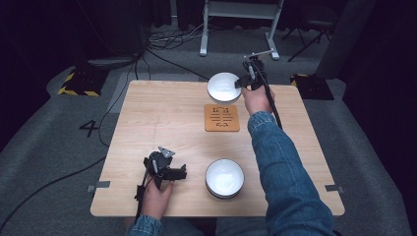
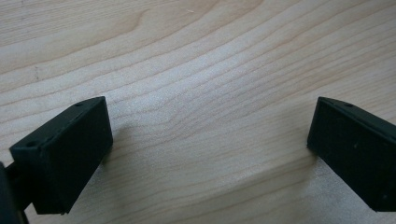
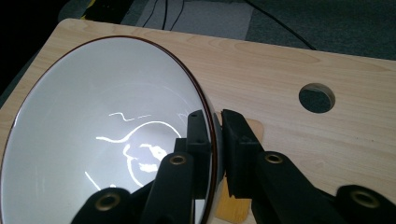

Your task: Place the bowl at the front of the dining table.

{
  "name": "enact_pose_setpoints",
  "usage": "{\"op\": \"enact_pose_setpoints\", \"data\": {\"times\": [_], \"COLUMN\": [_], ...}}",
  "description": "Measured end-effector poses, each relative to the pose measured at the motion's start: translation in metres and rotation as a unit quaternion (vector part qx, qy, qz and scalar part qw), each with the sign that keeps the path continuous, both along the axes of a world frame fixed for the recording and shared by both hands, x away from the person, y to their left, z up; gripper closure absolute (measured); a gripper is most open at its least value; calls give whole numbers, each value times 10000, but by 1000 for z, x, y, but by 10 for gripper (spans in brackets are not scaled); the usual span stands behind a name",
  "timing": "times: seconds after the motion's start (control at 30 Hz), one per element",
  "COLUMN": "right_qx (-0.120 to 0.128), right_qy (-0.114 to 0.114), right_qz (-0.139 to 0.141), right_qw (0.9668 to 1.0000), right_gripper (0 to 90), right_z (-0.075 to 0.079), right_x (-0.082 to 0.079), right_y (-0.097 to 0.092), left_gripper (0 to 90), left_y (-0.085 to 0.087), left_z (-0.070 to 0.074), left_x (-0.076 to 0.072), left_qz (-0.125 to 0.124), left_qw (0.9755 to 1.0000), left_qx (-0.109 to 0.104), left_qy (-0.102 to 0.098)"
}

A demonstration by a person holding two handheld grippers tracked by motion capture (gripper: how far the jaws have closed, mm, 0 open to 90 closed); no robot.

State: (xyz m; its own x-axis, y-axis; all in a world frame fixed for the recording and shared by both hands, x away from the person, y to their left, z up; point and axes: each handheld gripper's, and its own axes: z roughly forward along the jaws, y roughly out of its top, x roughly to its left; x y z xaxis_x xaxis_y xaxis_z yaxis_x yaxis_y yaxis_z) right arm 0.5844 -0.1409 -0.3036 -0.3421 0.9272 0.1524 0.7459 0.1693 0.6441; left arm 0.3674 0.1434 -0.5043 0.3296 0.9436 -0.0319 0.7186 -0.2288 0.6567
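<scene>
Far bowl held by its rim, near bowl waiting on the worktop

At near left the left hand-held gripper (image 1: 183, 172) rests low over bare wood on the worktop (image 1: 147, 123), its jaws wide apart with nothing between them. Just right of it stands the near white bowl (image 1: 224, 178), untouched, and beyond that a square cork trivet (image 1: 222, 118) lies at mid-worktop. At the far edge the right hand-held gripper (image 1: 238, 83) is clamped on the right rim of the far white bowl (image 1: 223, 87), one pad inside the wall and one outside. The bowl appears tipped in that grip. To do this carry well, the clamp should stay firm and the wrist level, since a thin rim hold probably lets a smooth glazed bowl swing or slip.
</scene>
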Motion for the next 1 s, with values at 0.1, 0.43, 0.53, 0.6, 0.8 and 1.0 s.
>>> {"op": "enact_pose_setpoints", "data": {"times": [0.1,0.43,0.53,0.6,0.8,1.0], "right_qx": [33,-58,-97,-73,-147,-176], "right_qy": [36,153,228,271,371,515], "right_qz": [-85,-307,-288,-290,-351,-345], "right_qw": [10000,9994,9993,9992,9986,9979], "right_gripper": [821,821,821,821,821,821], "right_z": [-3,-14,-25,-32,-49,-77], "right_x": [4,21,24,26,33,42], "right_y": [1,4,6,7,10,10], "left_gripper": [2,2,2,2,2,2], "left_y": [0,0,0,0,0,0], "left_z": [0,0,0,0,0,0], "left_x": [0,0,0,1,1,1], "left_qz": [-1,3,11,0,2,-2], "left_qw": [10000,10000,10000,10000,10000,10000], "left_qx": [-3,23,14,8,11,14], "left_qy": [4,-6,-9,4,1,6]}}
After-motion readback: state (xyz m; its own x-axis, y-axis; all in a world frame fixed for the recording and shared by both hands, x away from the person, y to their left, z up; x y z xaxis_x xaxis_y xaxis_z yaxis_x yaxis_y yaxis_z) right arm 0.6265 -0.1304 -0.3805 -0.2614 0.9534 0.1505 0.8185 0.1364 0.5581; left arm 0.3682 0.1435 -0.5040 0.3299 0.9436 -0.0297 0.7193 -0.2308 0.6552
